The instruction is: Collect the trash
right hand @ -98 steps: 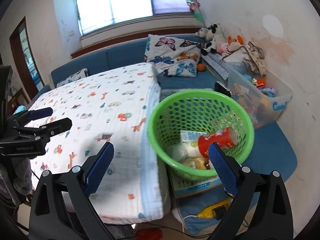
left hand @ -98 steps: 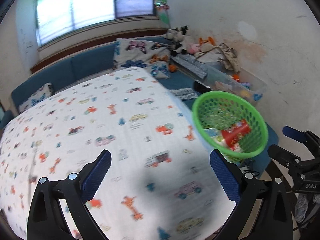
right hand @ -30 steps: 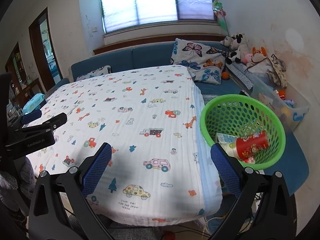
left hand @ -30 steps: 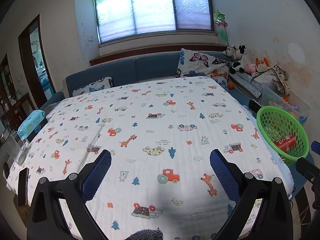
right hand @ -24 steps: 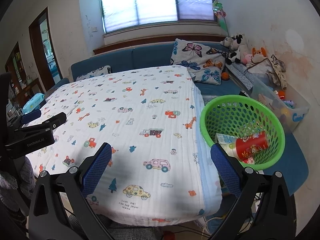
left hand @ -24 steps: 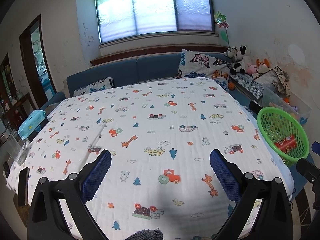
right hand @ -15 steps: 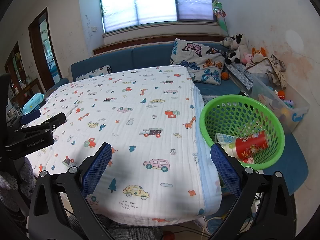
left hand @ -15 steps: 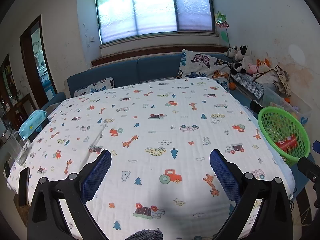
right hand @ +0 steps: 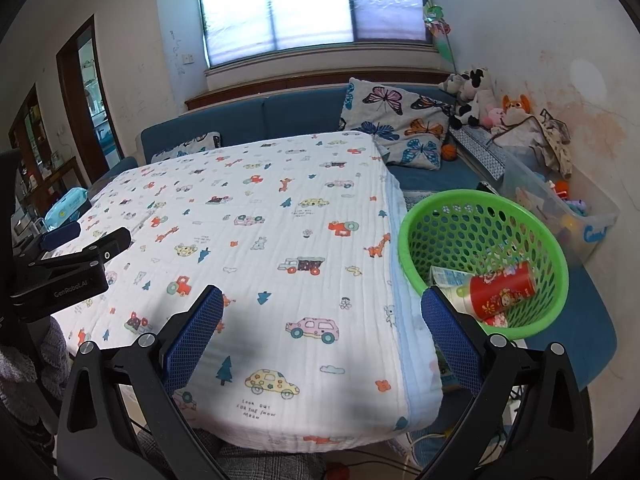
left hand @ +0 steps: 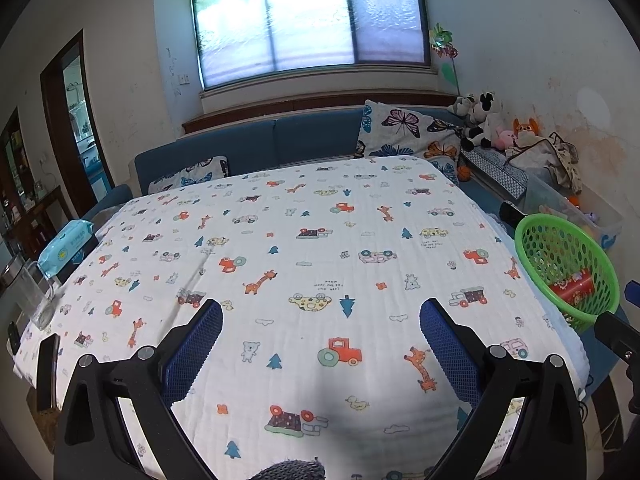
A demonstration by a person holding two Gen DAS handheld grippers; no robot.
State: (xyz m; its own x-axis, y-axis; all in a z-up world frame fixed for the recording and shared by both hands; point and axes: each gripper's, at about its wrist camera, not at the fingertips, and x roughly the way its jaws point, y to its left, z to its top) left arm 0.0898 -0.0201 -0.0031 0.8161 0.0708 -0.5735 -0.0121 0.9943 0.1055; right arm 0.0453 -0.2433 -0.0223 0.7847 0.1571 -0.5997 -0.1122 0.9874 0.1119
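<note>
A white cloth printed with cars and giraffes covers the table. Off its right edge sits a perforated green basket holding a red printed can on its side. The left gripper and the right gripper both hang spread wide, empty.

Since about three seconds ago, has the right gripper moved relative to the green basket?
Yes. The right gripper has pulled back and leftward: the green basket now sits smaller, right of centre instead of between its fingers.
</note>
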